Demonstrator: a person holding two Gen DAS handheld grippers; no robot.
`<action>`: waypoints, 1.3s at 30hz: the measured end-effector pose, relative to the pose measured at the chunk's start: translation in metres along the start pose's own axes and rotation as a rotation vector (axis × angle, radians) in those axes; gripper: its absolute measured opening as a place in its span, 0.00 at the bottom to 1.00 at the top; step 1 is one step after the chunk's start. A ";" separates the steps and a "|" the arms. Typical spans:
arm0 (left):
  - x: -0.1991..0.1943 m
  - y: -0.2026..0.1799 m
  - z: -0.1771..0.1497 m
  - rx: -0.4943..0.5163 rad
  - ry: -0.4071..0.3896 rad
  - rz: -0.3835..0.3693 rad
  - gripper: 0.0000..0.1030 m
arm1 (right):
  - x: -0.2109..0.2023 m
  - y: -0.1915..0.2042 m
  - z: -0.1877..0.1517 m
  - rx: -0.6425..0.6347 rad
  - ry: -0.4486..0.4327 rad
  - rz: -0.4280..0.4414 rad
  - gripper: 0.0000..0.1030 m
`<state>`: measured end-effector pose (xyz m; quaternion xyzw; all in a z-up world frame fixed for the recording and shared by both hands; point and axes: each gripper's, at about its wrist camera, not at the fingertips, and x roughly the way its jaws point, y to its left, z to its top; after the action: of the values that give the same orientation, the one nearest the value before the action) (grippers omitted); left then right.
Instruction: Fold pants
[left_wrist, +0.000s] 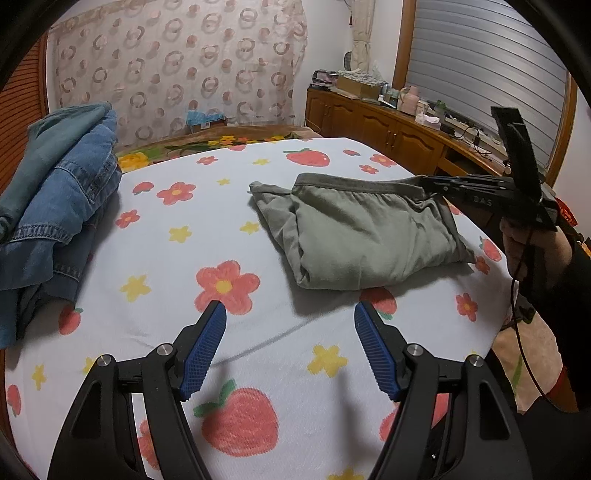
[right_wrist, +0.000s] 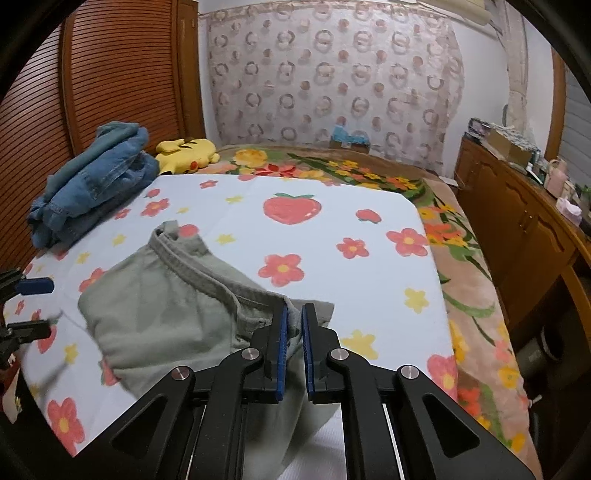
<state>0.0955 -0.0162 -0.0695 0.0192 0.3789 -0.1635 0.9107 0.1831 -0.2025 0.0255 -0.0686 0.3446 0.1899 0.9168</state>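
Olive-green pants (left_wrist: 362, 236) lie folded in a thick bundle on the strawberry-print sheet (left_wrist: 229, 206). My right gripper (left_wrist: 428, 184) comes in from the right, shut on the waistband's right corner, which is lifted slightly. In the right wrist view the blue pads (right_wrist: 281, 347) pinch grey-green cloth of the pants (right_wrist: 166, 314) between them, at my right gripper (right_wrist: 293, 308). My left gripper (left_wrist: 290, 310) hovers open over bare sheet, just in front of the bundle's near edge, with nothing between its fingers. It also shows, open, at the left edge as my left gripper (right_wrist: 37, 306).
A pile of blue denim clothes (left_wrist: 62, 206) sits at the sheet's far left corner. A yellow plush toy (right_wrist: 188, 151) lies behind it on the floral blanket (right_wrist: 461, 280). A wooden cabinet (left_wrist: 388, 129) with clutter runs along the right. A person's hand (left_wrist: 524, 243) holds the right gripper.
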 end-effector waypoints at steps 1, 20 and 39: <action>0.000 -0.001 0.001 0.002 0.001 -0.002 0.71 | 0.002 0.001 0.001 0.003 0.003 -0.004 0.08; 0.044 -0.012 0.029 0.026 0.053 -0.047 0.49 | -0.052 0.006 -0.052 0.057 -0.021 0.065 0.29; 0.060 -0.015 0.031 0.032 0.092 -0.061 0.24 | -0.051 0.012 -0.071 0.038 0.031 0.076 0.29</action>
<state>0.1516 -0.0529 -0.0882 0.0298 0.4182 -0.1961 0.8864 0.1001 -0.2245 0.0054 -0.0408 0.3647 0.2168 0.9046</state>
